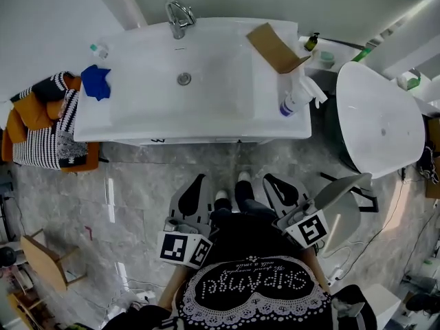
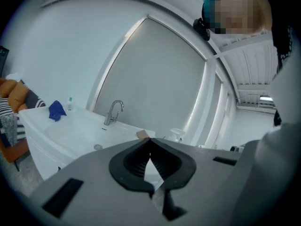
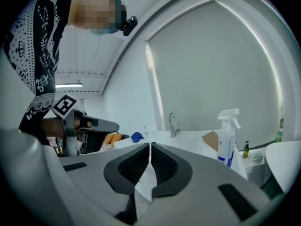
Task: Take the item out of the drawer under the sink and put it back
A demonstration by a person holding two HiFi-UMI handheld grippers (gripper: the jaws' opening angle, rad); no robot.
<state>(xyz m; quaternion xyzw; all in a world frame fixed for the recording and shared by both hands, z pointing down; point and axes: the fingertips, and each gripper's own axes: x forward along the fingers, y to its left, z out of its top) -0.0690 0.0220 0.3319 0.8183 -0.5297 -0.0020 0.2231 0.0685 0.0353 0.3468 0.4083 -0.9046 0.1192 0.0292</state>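
Grey marbled floor (image 1: 137, 198) lies between the person and a white sink (image 1: 206, 115) set against the wall. The fingers of the left gripper (image 1: 199, 182) meet at their tips with nothing between them. The fingers of the right gripper (image 1: 273, 182) leave only a hairline slit, also empty. Both grippers point toward the sink from well back, side by side, with the person's two shoes (image 1: 221, 198) between them.

Under the basin's front edge the cabinet front (image 1: 199, 141) shows only as a thin strip, well apart from both pairs of fingers. No drawer line can be told on it, and the item is not visible in any view.

On the sink are one faucet (image 1: 178, 16), one drain (image 1: 183, 79), one blue cloth (image 1: 95, 81) at the left corner with one small clear bottle (image 1: 100, 49) near it, one piece of brown cardboard (image 1: 275, 47) at the back right, and one white spray bottle (image 1: 295, 96) upright at the right edge. Farther right stand one dark pump bottle (image 1: 311, 41) and one white bathtub (image 1: 378, 115). Left of the sink is one seat (image 1: 41, 126) with striped and orange cushions.
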